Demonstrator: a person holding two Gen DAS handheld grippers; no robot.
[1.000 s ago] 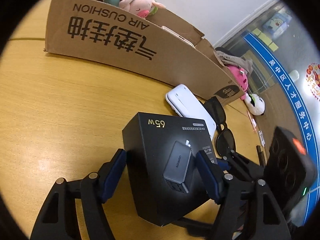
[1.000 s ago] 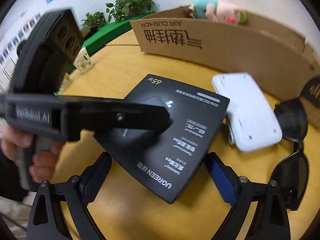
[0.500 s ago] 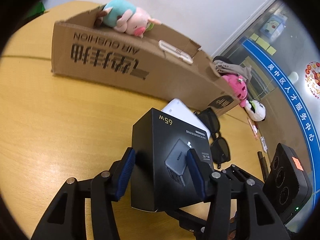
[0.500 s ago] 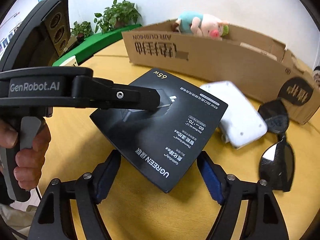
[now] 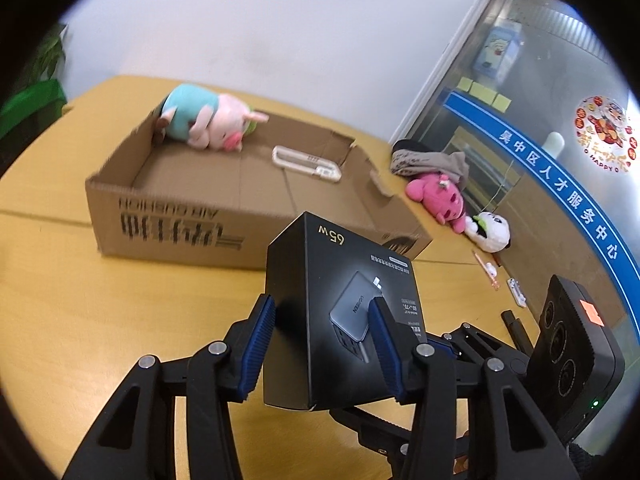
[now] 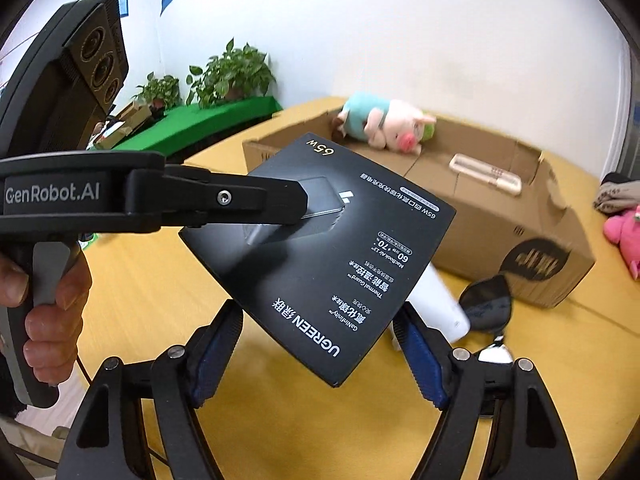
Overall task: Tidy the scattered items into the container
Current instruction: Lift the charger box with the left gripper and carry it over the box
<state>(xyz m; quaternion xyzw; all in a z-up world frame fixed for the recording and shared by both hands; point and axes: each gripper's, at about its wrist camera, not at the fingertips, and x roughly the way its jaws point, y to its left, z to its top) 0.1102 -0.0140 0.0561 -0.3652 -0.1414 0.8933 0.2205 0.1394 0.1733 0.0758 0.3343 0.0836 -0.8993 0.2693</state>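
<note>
The black charger box [image 5: 340, 312] is now off the table [image 5: 100, 320]; a second ago it lay flat on the wood with both claws around it. The left gripper [image 5: 320, 344] has been closing its jaws, and its blue pads [image 5: 256, 344] now press on the box's two sides, holding it in the air, tilted, in front of the cardboard box [image 5: 180, 228]. In the right wrist view the charger box [image 6: 340, 264] hangs above the table [image 6: 280, 420], one corner pointing down between the right gripper's [image 6: 320, 360] fingers. Those jaws narrowed a little earlier in the second and stand wide; whether their pads touch the box edges I cannot tell.

With the cameras higher than before, the inside of the cardboard box shows: a plush pig [image 5: 208, 120] in a teal shirt lies in the far left corner, and a cream, flat device [image 5: 306, 162] lies farther right on the floor of the box. On the table near the cardboard box, partly hidden by the charger box, lie a white case [image 6: 438, 304] and dark sunglasses [image 6: 486, 308].

The table is yellow wood. On its far right lie a pink plush [image 5: 438, 196], a white plush [image 5: 490, 232] and a grey cloth [image 5: 432, 160]. Behind stand a white wall, a glass partition with a blue band [image 5: 560, 200], and potted plants [image 6: 232, 72] on a green ledge. A person's hand [image 6: 52, 312] grips the left gripper's handle.
</note>
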